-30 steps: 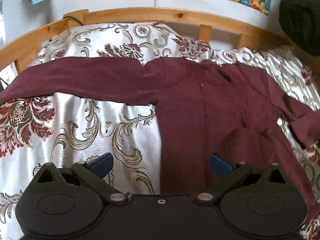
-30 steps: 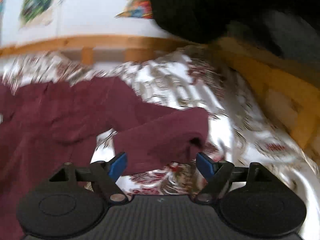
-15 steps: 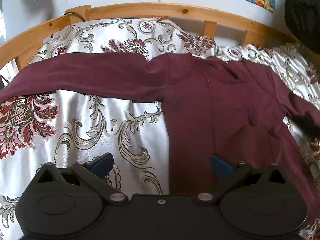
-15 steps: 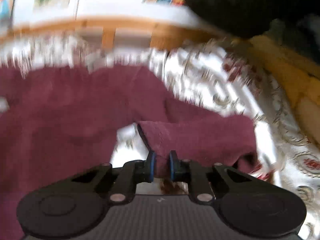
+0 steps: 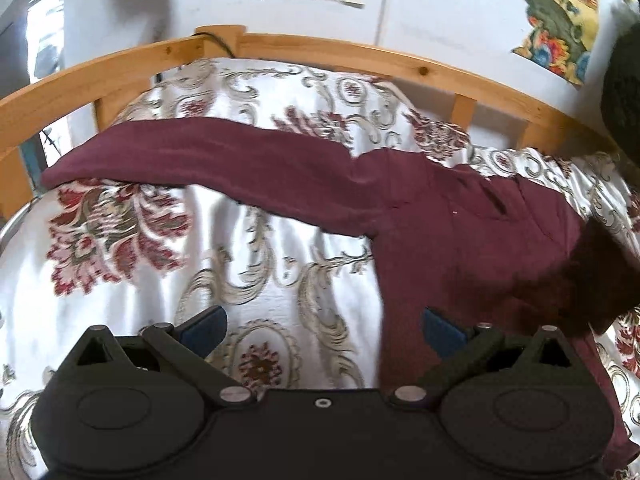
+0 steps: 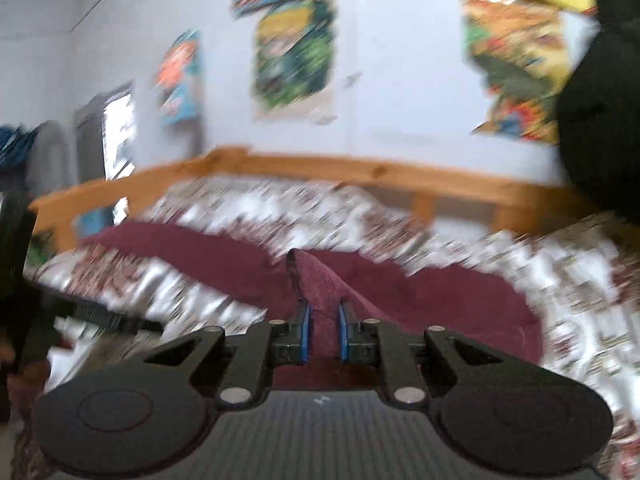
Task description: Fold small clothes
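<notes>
Left wrist view is giving me the clearest layout: I am looking down at the maroon top [image 5: 460, 240] lying spread on the patterned bedspread [image 5: 132, 264], its long sleeve [image 5: 208, 164] stretching flat toward the left rail of the wooden bed frame [image 5: 320, 50]. My left claw [image 5: 324, 326] is hanging with its blue pads wide apart and nothing between them, one pad over bare bedspread and the other over the body of the garment near its left side edge. At the right edge of this view a dark, blurred fold of maroon cloth is rising off the bed.

Right wrist view is showing me what the other cannot: my right claw [image 6: 323, 330] is pinching a bunched fold of the maroon top [image 6: 320, 280], the jaws having just been closing on it, and the cloth is standing up in a peak beyond the pads. This picture is heavily smeared, so I cannot make out fine detail. It is also taking in more of the wall, with colourful posters [image 6: 296, 56] above the rail.

For room, bare bedspread is lying open left of the garment's body and below the sleeve, and the frame rail is bounding the far side.
</notes>
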Tool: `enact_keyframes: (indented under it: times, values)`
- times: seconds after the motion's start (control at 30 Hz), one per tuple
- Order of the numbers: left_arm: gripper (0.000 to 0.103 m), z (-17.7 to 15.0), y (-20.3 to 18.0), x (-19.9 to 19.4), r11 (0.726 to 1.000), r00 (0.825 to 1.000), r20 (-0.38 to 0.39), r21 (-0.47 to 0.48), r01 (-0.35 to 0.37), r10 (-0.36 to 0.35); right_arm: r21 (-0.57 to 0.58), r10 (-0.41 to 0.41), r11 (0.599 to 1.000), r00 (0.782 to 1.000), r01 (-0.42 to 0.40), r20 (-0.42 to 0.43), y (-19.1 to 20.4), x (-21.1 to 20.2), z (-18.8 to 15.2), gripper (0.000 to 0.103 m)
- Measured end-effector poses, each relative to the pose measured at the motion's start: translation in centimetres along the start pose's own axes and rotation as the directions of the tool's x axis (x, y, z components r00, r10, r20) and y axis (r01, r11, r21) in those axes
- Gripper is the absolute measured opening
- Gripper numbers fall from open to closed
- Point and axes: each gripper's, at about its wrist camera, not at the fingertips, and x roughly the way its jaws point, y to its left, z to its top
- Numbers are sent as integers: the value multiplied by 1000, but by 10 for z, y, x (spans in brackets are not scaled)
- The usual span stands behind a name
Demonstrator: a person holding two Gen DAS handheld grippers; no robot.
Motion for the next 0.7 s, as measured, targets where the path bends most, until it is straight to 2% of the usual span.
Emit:
enact_keyframes:
  times: [0.17, 0.27, 0.3, 0.33, 0.37, 0.43, 0.53, 0.63, 0.7]
  values:
    - [102, -2, 12, 6, 999, 999, -15, -12, -32, 32, -51, 83, 995, 991, -89, -100, 23, 30, -28, 20]
    - [102, 0, 12, 14, 999, 999, -25, -20, -31, 31, -26, 133, 990, 983, -137, -125, 25, 31, -40, 48]
    - [102, 1, 11, 16, 1000, 1000, -24, -23, -21, 20, -15, 147, 989, 982, -150, -121, 19, 28, -41, 64]
    - [102, 1, 10, 18, 1000, 1000, -22, -27, -9, 9, -6, 149, 989, 982, -151, -114, 13, 24, -43, 75]
    - [102, 2, 8, 21, 999, 1000, -21, -32, 6, -7, 4, 140, 990, 984, -141, -109, 6, 20, -45, 80]
    - [102, 3, 3, 26, 998, 998, -19, -39, 56, -57, 34, 88, 996, 990, -84, -106, -16, 10, -49, 90]
    - [102, 1, -12, 34, 990, 990, -25, -16, 139, -139, 102, -39, 993, 991, 53, -131, -61, 10, -56, 92]
    - [102, -6, -38, 46, 975, 976, -63, 58, 213, -209, 168, -163, 968, 976, 187, -147, -115, 20, -57, 92]
    - [102, -13, -58, 54, 959, 968, -89, 142, 246, -236, 178, -220, 952, 961, 248, -165, -148, 33, -57, 91]
